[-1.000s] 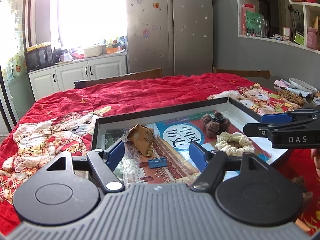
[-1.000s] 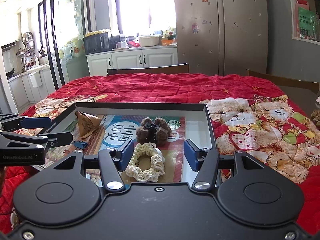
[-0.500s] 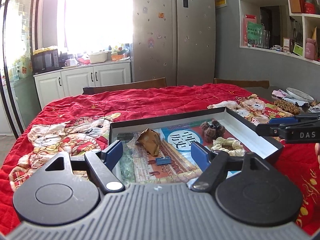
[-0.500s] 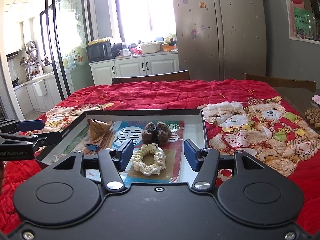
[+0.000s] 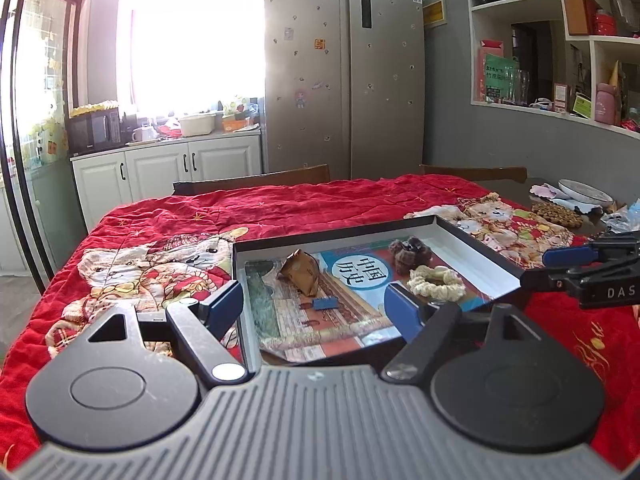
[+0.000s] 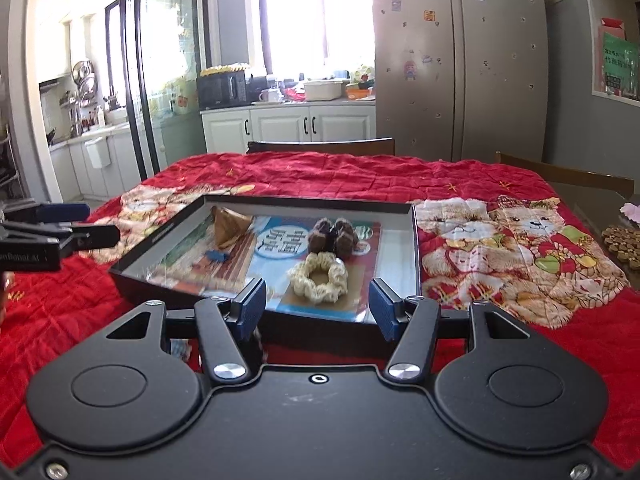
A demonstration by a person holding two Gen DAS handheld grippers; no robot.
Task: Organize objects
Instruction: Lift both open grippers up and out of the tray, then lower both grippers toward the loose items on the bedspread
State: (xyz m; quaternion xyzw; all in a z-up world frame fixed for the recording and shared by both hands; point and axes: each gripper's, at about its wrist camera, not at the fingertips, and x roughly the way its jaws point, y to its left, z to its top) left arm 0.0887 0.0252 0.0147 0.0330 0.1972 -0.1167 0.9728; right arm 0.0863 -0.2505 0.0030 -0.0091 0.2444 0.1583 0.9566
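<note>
A shallow black box (image 6: 415,240) with a white inner wall lies on a table covered with a red quilt (image 6: 340,176) printed with teddy bears. A book (image 6: 280,240) with a round blue label covers most of the box floor.

Four small things rest on the book. A cream scrunchie (image 6: 319,276) lies nearest the front edge of the box. Just behind it sits a brown fuzzy hair clip (image 6: 334,237). Toward the far left corner stands a brown paper cone (image 6: 230,226), tipped on its side. In front of the cone lies a small blue clip (image 6: 216,256), apart from the rest.

The left gripper (image 5: 314,309) hangs above the near left part of the box, its jaws spread wide with nothing between them; the blue clip and the cone show through the gap, well beyond the fingertips. The right gripper (image 6: 318,309) hangs over the near edge of the box, jaws about half open and empty, with the scrunchie in line just ahead of them. Neither gripper touches the box or anything in it.

Behind the table stand two wooden chairs (image 6: 320,146), a steel fridge (image 6: 460,60) and white kitchen cupboards (image 6: 288,124).
</note>
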